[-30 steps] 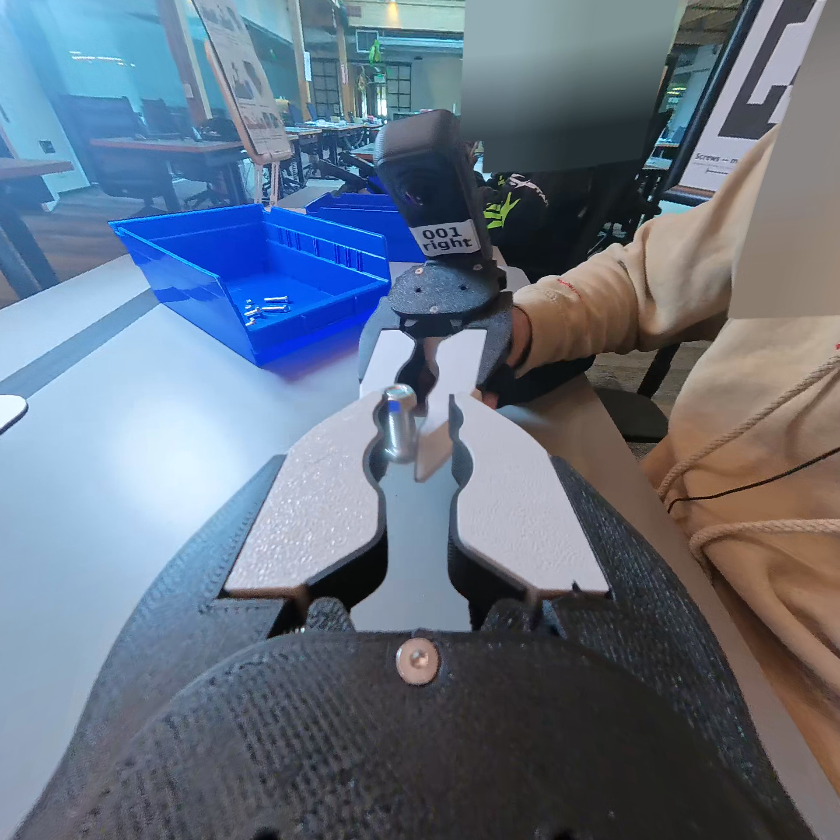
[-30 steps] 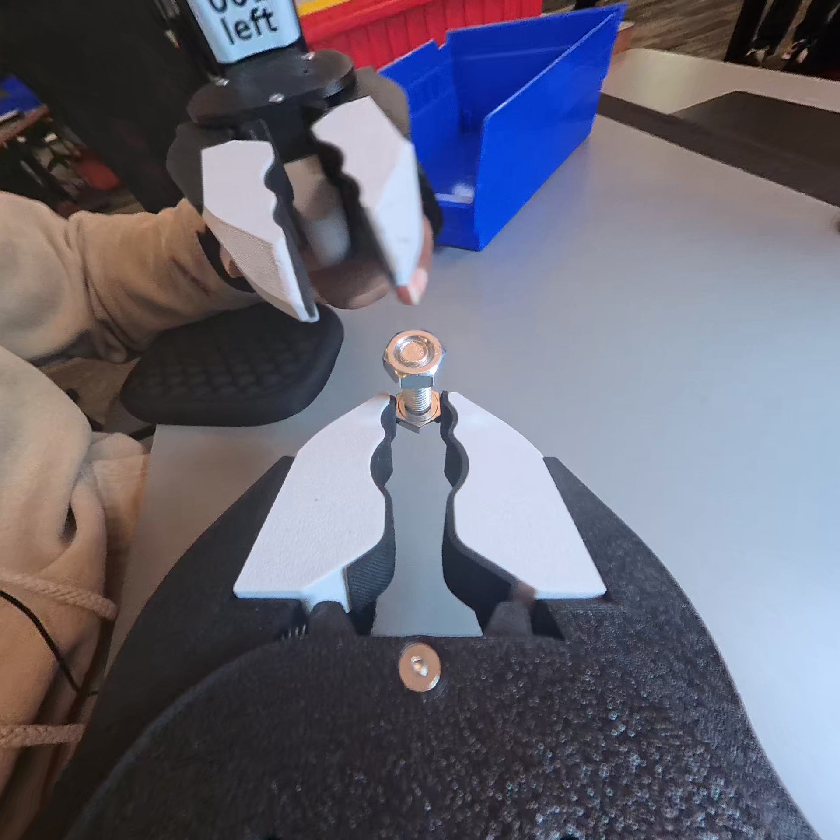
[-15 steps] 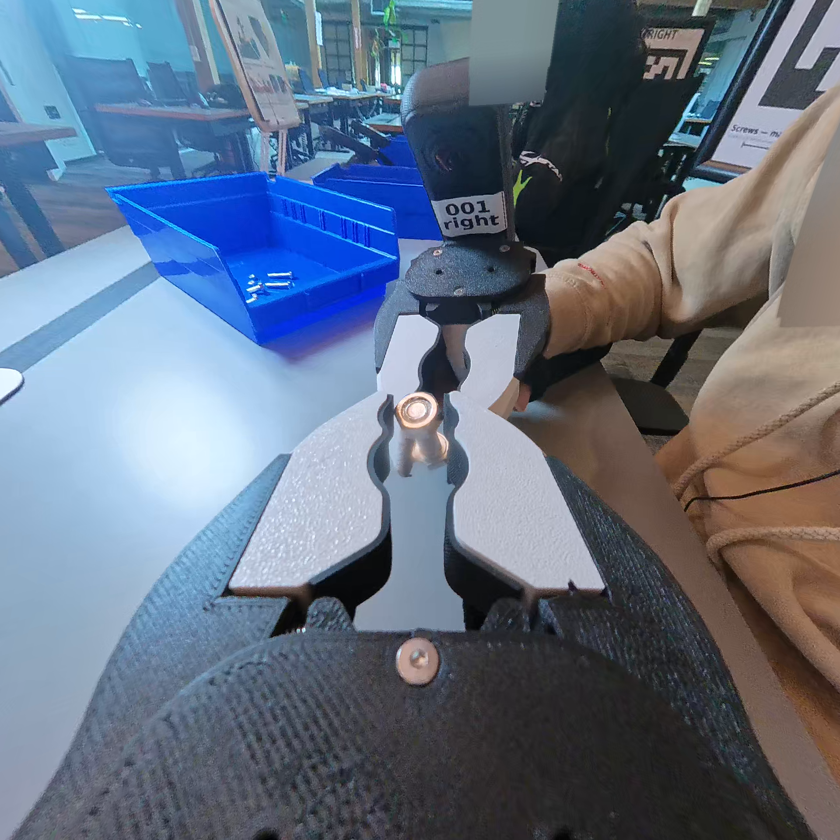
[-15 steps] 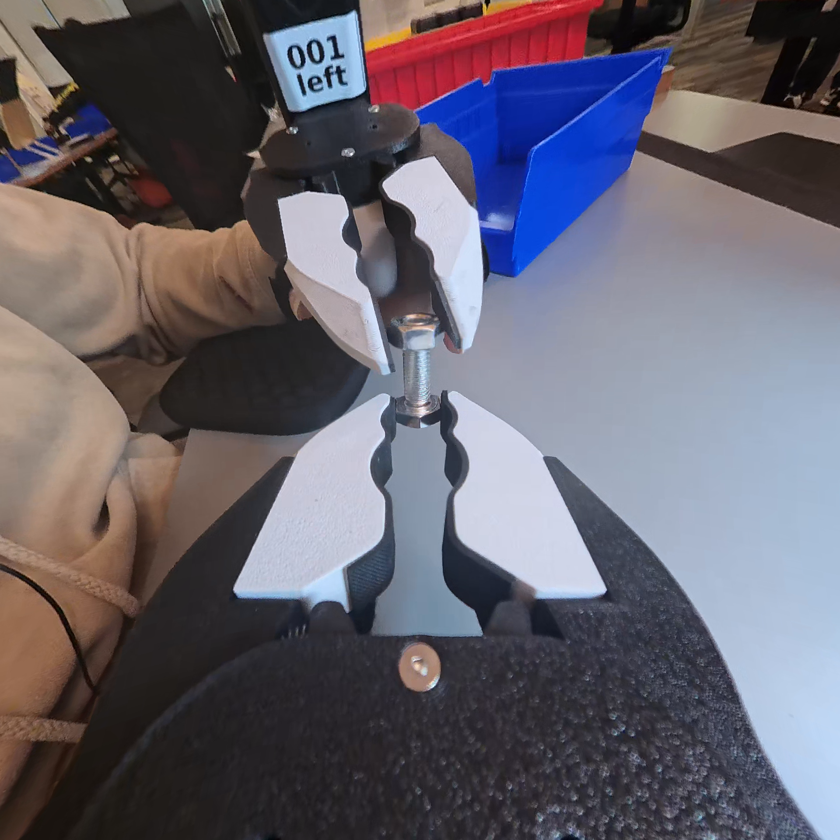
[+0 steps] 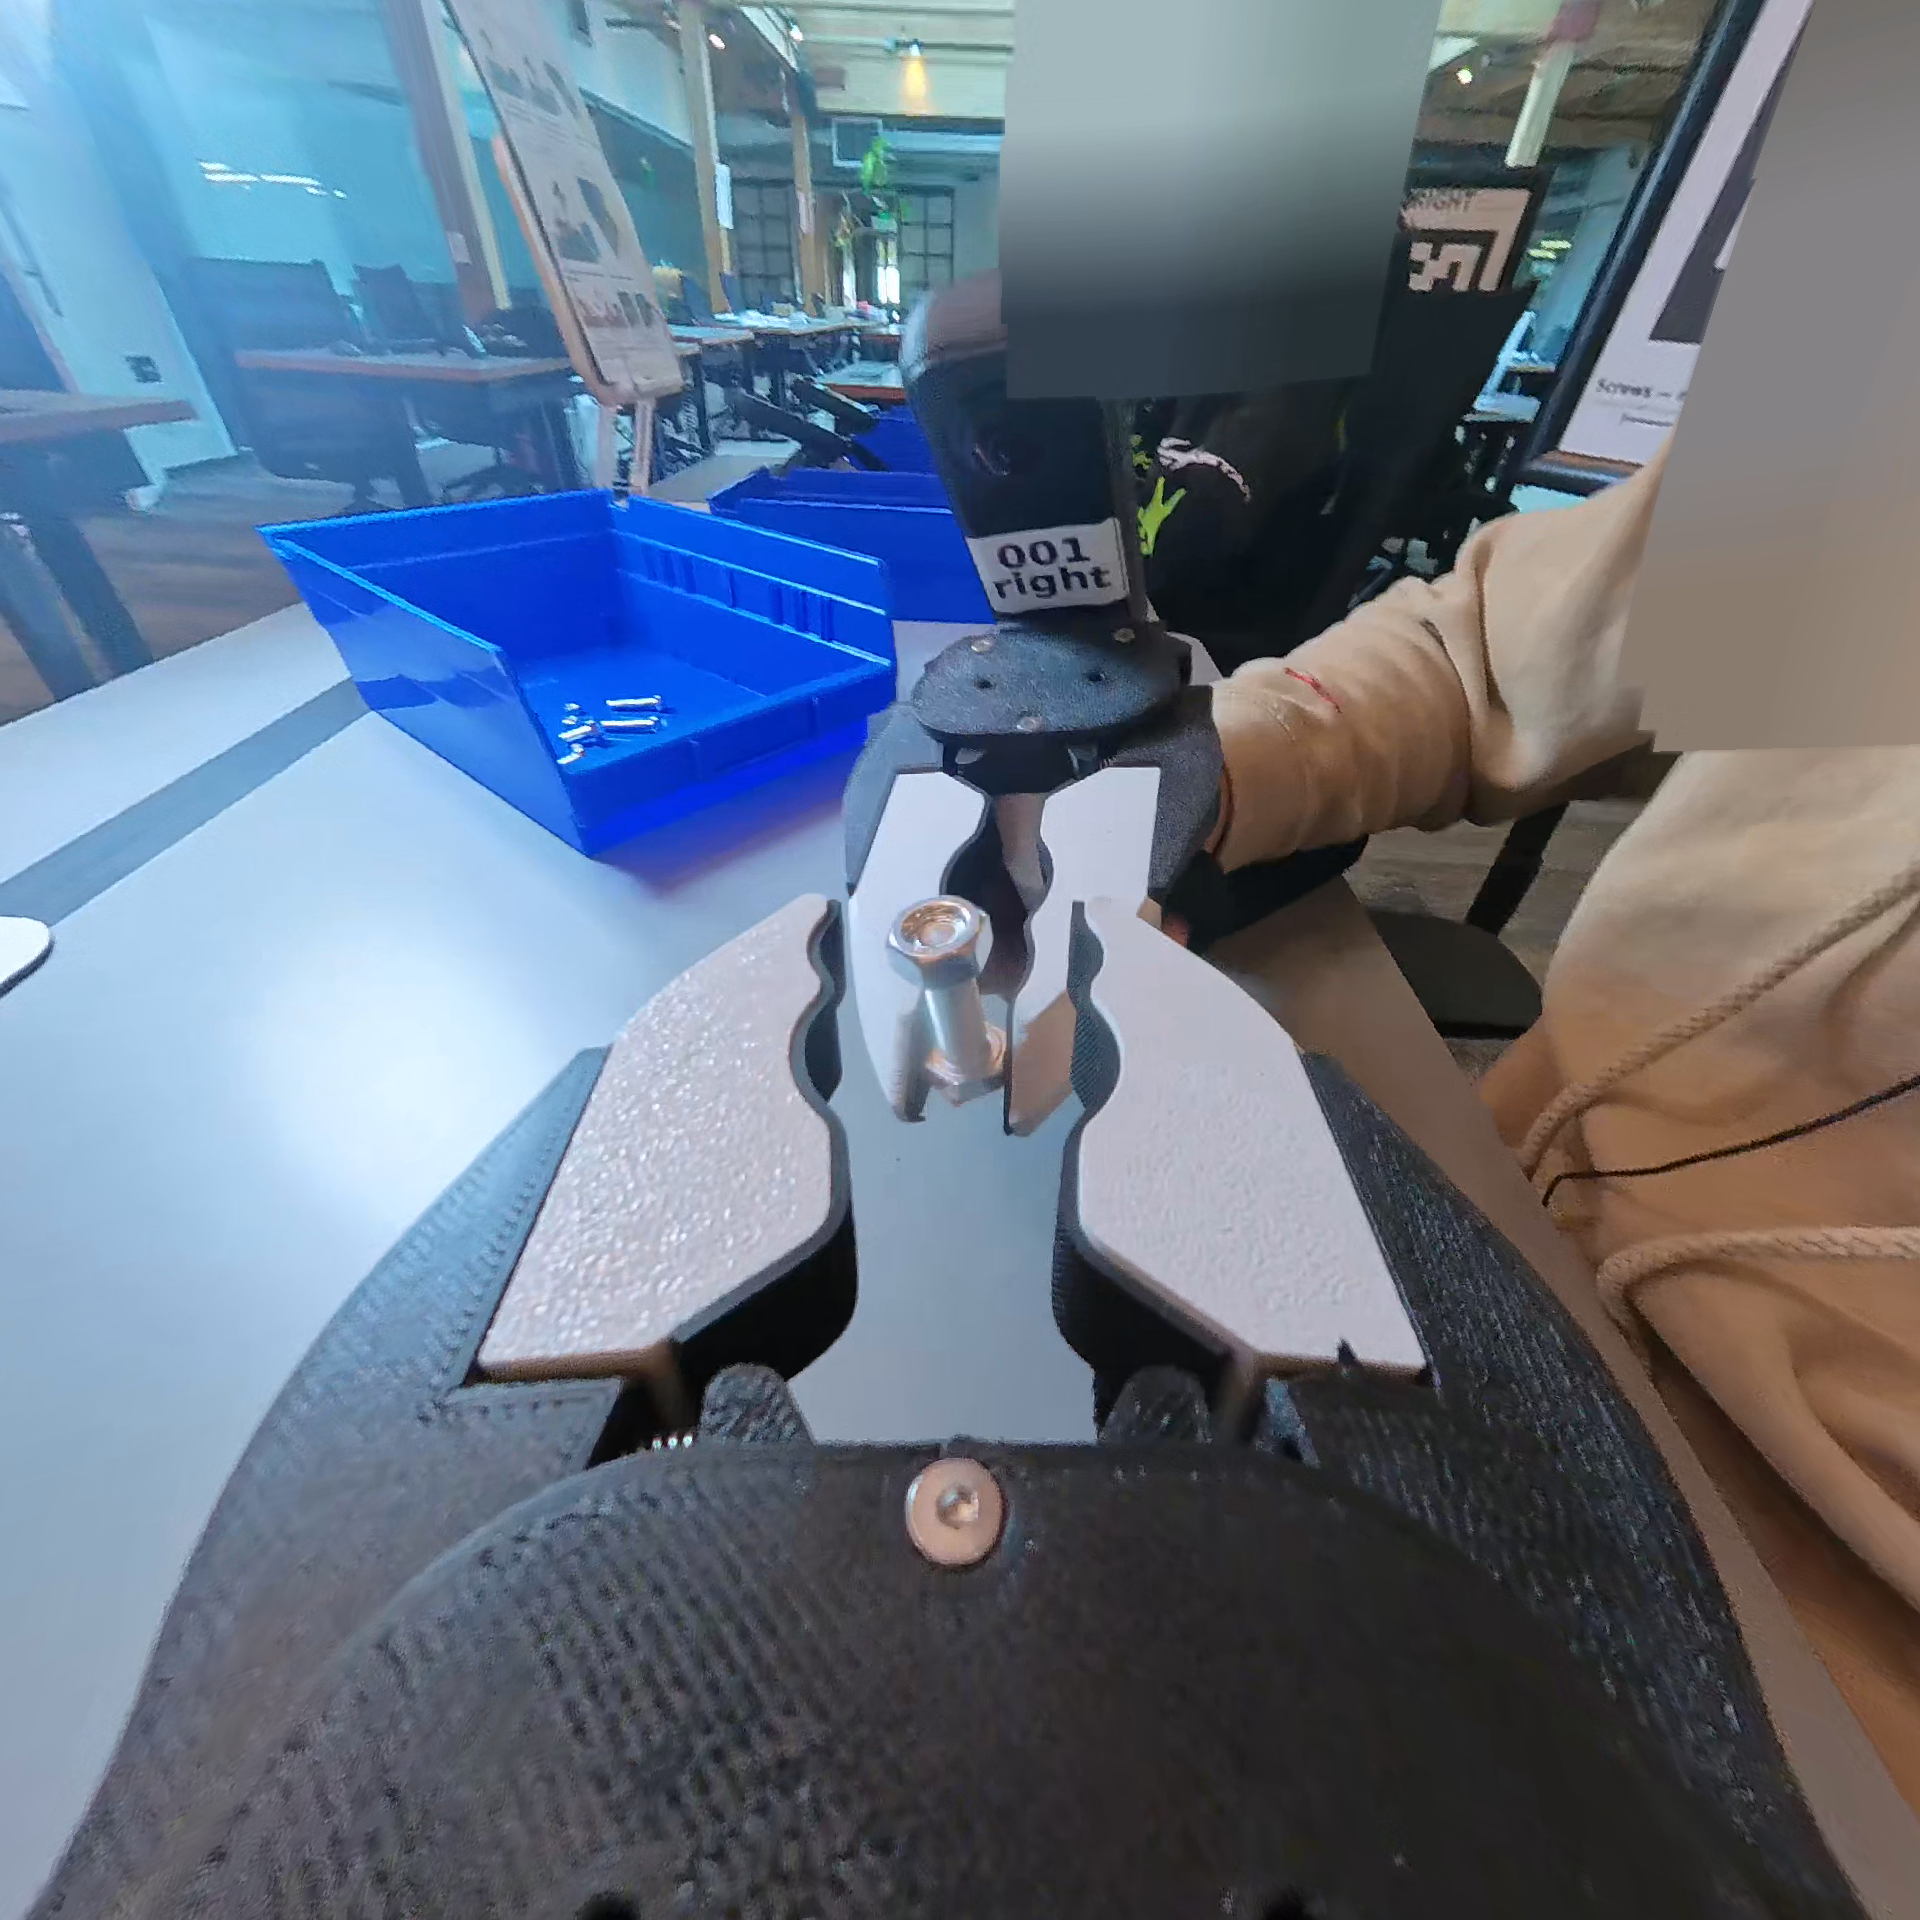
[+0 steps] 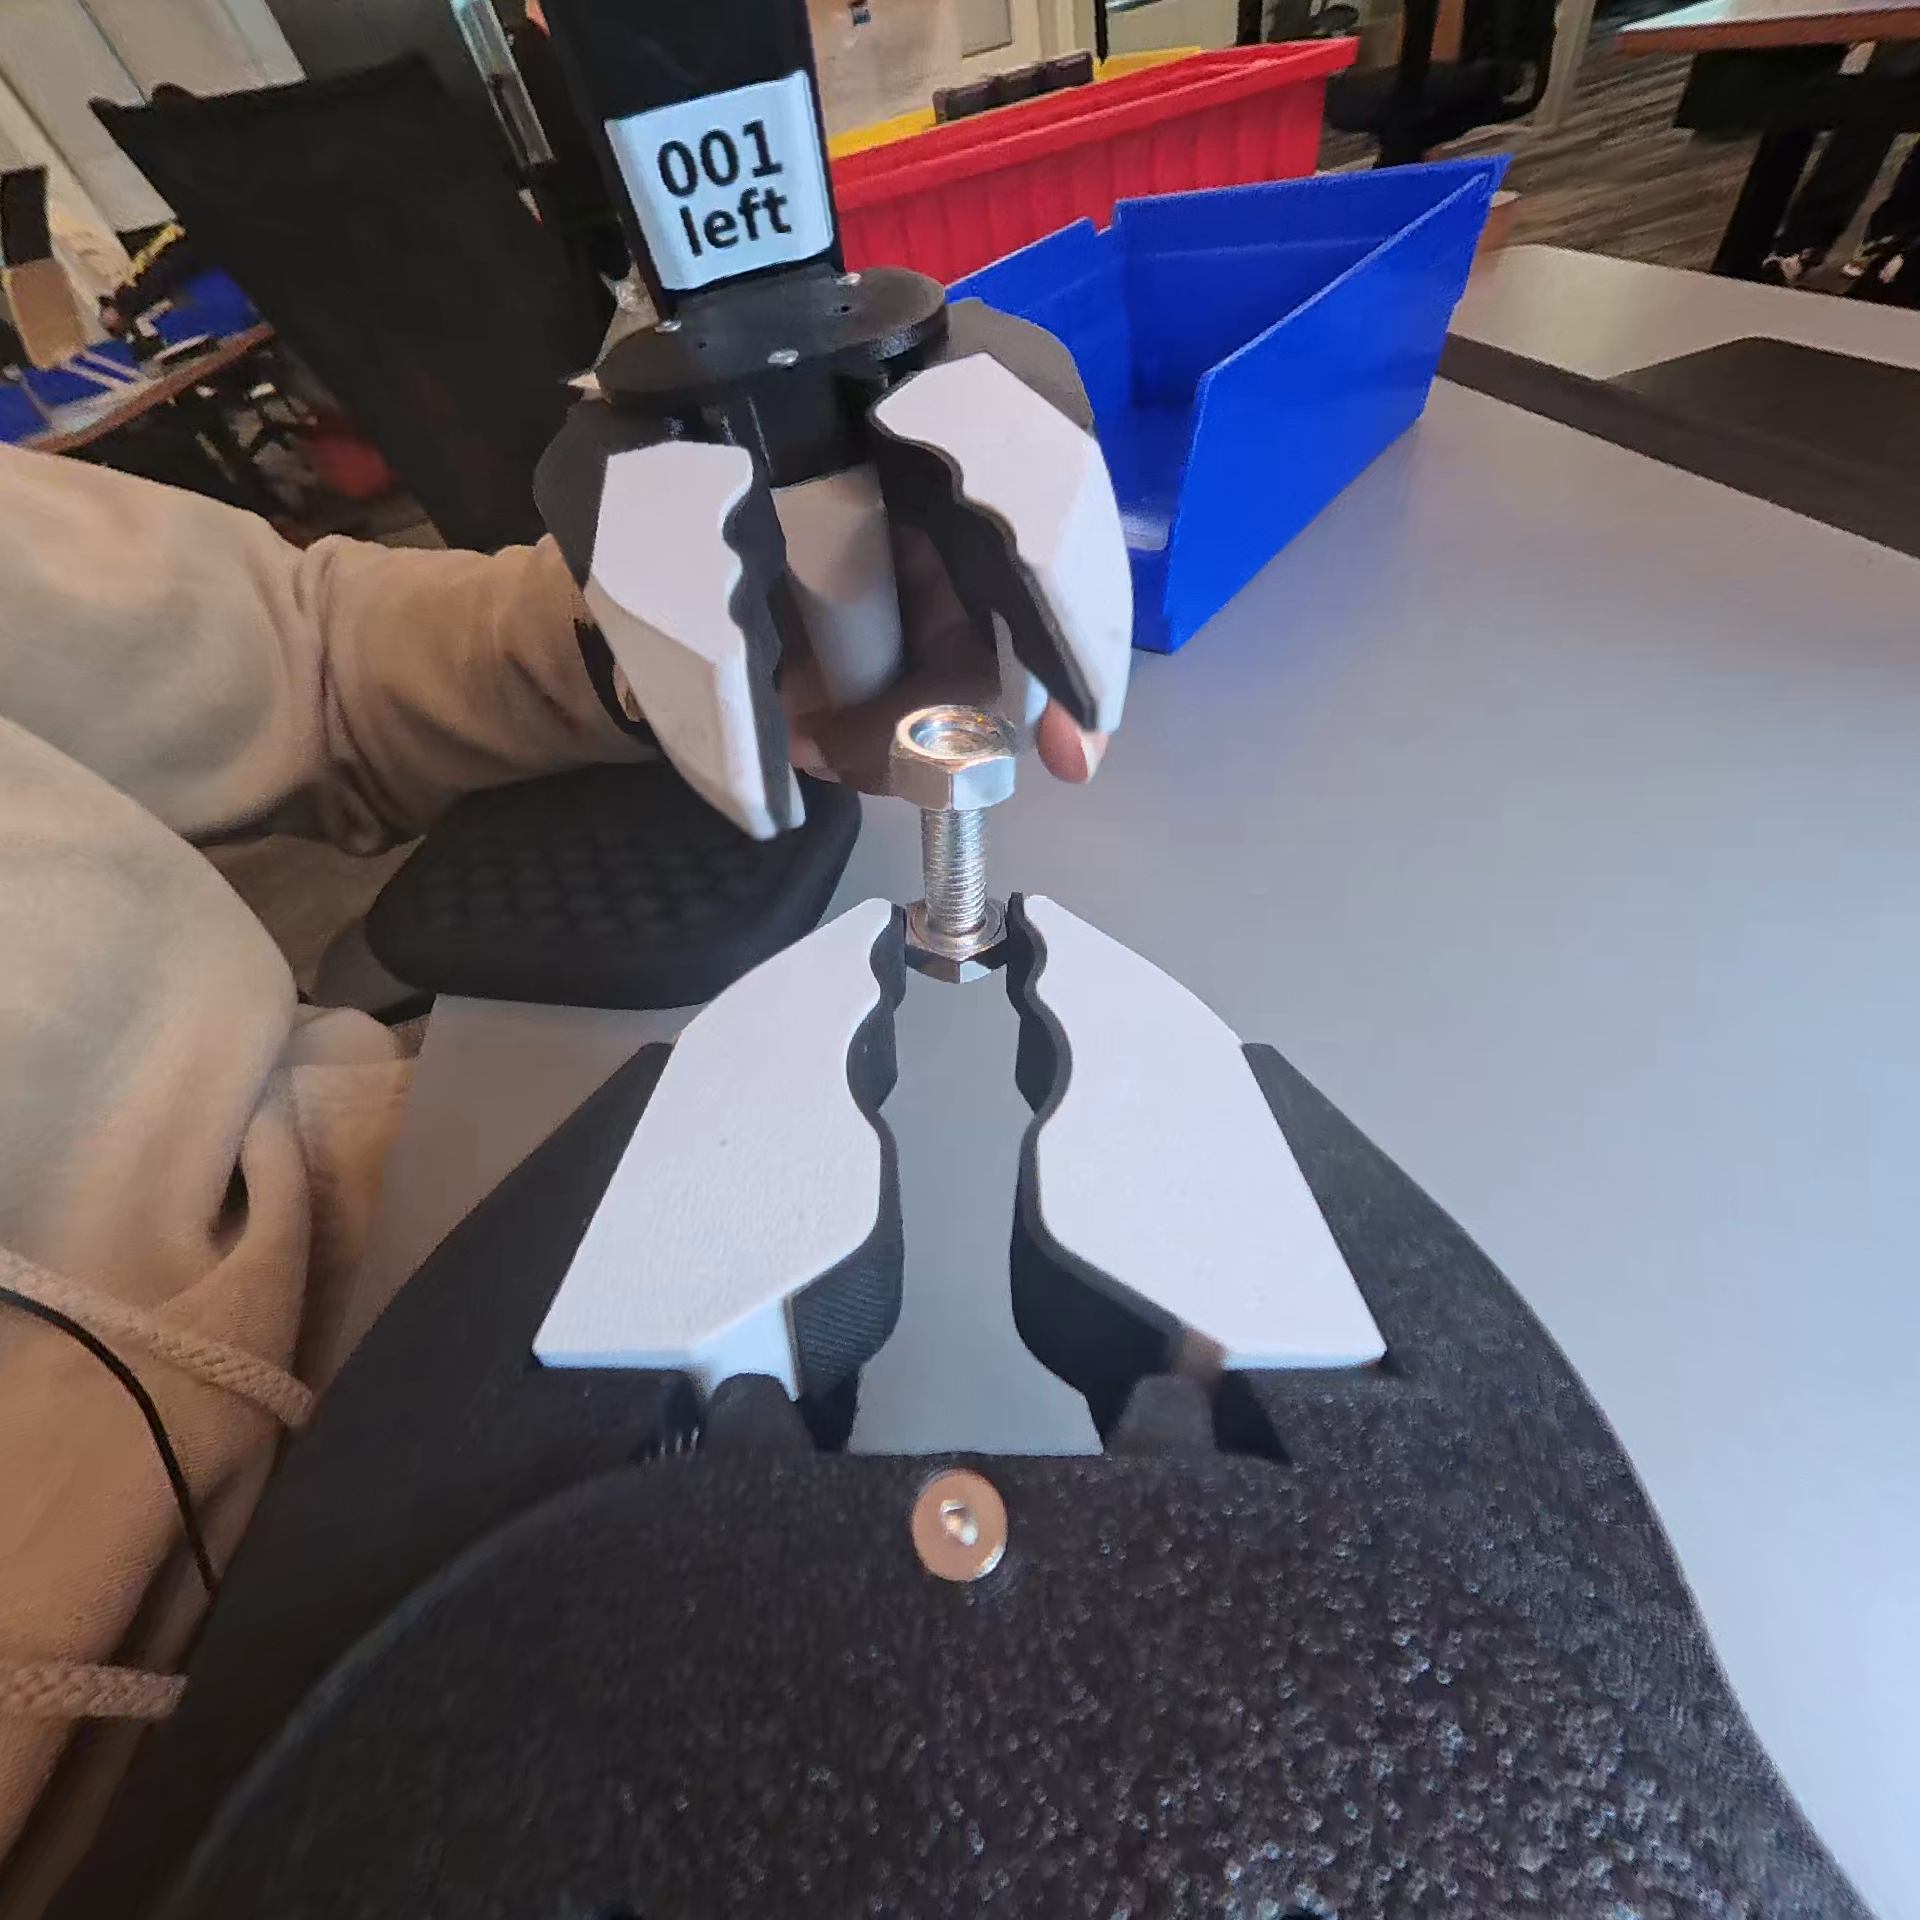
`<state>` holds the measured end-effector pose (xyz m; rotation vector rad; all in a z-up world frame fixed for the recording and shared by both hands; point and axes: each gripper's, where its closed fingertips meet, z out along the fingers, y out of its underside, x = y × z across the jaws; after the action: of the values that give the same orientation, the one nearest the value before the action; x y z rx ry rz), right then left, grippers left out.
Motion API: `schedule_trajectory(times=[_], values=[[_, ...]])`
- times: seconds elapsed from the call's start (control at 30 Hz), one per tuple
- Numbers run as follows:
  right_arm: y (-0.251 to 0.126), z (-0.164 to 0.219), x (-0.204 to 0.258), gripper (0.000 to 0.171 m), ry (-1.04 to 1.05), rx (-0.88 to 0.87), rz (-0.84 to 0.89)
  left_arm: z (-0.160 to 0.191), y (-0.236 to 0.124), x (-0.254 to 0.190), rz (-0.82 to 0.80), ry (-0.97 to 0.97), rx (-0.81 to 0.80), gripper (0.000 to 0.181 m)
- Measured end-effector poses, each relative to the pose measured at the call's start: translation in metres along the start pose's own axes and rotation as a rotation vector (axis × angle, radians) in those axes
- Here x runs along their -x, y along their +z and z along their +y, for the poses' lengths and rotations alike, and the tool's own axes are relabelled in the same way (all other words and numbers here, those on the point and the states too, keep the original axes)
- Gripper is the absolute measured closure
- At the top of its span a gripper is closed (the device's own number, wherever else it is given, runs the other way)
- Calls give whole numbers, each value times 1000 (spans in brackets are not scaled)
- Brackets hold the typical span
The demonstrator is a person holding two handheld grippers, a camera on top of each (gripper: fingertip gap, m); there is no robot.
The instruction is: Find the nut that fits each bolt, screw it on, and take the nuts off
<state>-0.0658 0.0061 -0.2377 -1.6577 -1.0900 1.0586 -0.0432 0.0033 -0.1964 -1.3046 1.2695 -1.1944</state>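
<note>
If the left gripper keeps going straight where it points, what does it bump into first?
Probably the bolt: its head sits just ahead between the open left gripper fingers. Behind it is the right gripper holding the nut.

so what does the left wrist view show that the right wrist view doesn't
Only the left wrist view shows small bolts lying inside the blue bin. Only the right wrist view shows a red bin behind the blue one. Both show the bolt standing in a nut clamped by the right gripper, and the left gripper open.

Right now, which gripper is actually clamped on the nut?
The right gripper: its tips pinch the nut. The left gripper stands open around the bolt head.
</note>
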Motion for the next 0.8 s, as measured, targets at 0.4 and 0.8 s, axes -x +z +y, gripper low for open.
schedule_trajectory(times=[0.4, 0.8], values=[[-7, -8, -7, 153, -13, -44, 35, -8, -6, 3, -6, -20, -38, 146], [-13, -10, -16, 153, 16, -57, 62, -14, -10, -4, 31, 2, -43, 161]])
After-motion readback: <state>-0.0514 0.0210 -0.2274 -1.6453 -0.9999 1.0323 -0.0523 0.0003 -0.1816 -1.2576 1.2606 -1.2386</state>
